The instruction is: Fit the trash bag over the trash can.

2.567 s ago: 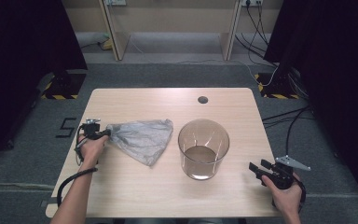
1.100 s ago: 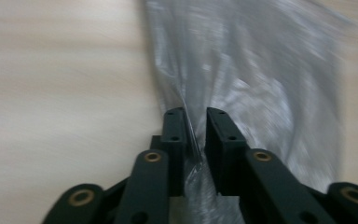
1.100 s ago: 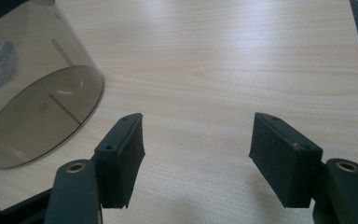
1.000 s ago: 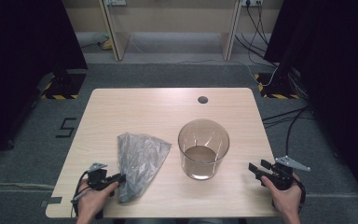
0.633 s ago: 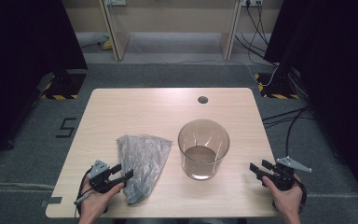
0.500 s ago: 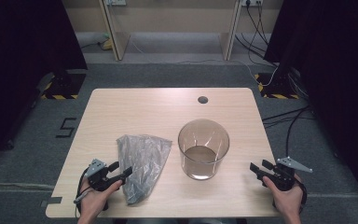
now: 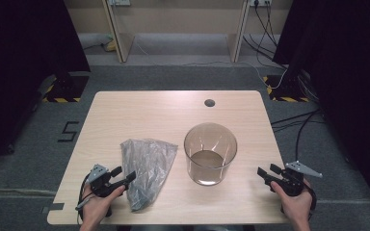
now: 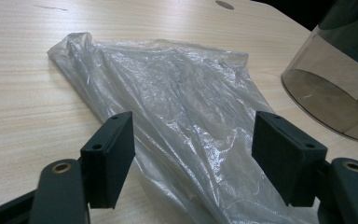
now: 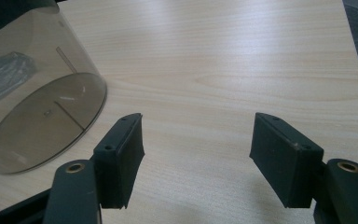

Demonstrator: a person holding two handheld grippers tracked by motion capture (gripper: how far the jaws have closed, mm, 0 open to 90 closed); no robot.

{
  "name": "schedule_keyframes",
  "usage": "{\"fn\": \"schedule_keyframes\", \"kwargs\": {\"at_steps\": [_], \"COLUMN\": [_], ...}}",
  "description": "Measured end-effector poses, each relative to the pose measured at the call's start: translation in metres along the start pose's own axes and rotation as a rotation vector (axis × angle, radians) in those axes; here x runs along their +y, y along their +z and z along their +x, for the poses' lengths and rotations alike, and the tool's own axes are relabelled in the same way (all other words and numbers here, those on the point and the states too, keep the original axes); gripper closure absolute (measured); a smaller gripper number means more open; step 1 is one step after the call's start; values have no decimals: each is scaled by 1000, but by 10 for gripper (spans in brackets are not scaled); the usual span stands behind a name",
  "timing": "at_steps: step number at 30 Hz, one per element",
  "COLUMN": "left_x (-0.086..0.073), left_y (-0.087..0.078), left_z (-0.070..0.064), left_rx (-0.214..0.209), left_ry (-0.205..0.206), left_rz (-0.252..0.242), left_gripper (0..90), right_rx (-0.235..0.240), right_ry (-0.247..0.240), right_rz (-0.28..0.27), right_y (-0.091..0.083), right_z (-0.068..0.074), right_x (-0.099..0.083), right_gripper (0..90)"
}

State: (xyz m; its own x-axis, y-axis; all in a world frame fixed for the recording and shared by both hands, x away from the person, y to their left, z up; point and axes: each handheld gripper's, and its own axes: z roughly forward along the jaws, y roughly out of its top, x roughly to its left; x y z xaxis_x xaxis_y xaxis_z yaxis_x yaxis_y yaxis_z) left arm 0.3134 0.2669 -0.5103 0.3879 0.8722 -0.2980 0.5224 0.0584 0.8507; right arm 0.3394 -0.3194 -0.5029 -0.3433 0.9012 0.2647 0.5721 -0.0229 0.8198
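A crumpled clear plastic bag (image 7: 147, 168) (image 8: 182, 112) lies flat on the wooden table (image 7: 173, 118), left of a transparent smoky bin (image 7: 210, 153) (image 8: 340, 88) (image 9: 32, 102) that stands upright. My left gripper (image 7: 124, 175) (image 8: 193, 161) is open at the bag's near left edge, its jaws straddling the bag's narrow end without pinching it. My right gripper (image 7: 268, 172) (image 9: 196, 158) is open over bare wood near the table's front right corner, to the right of the bin, with nothing between its jaws.
A round cable hole (image 7: 209, 102) sits near the table's far edge. The front edge of the table runs just below both hands. Grey floor, cables and dark curtains surround the table.
The left gripper dragged the bag from the table's left middle to the front, let go of it and opened. The right gripper stayed put.
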Motion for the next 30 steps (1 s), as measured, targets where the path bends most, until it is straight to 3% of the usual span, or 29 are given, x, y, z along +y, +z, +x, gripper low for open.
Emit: {"fn": "schedule_keyframes", "kwargs": {"at_steps": [7, 11, 13, 19, 23, 30], "left_x": [7, 14, 17, 18, 18, 16], "left_y": [9, 15, 17, 25, 32, 39], "left_z": [-1, 2, 4, 9, 12, 15], "left_rx": [15, 94, 93, 151, 149, 148], "left_ry": [-5, 28, 4, -12, -43, -43], "left_rz": [41, 85, 91, 156, 175, 197], "left_gripper": [293, 301, 302, 338, 368, 432], "right_rx": [4, 7, 8, 10, 12, 8], "right_ry": [5, -1, -3, -10, -22, -15], "right_rz": [4, 4, 7, 9, 8, 4], "right_y": [1, 1, 1, 4, 4, 1], "right_z": [-3, -2, -1, 1, 3, 1], "right_x": [0, -1, 0, 1, 2, 2], "right_gripper": [343, 342, 342, 342, 341, 341]}}
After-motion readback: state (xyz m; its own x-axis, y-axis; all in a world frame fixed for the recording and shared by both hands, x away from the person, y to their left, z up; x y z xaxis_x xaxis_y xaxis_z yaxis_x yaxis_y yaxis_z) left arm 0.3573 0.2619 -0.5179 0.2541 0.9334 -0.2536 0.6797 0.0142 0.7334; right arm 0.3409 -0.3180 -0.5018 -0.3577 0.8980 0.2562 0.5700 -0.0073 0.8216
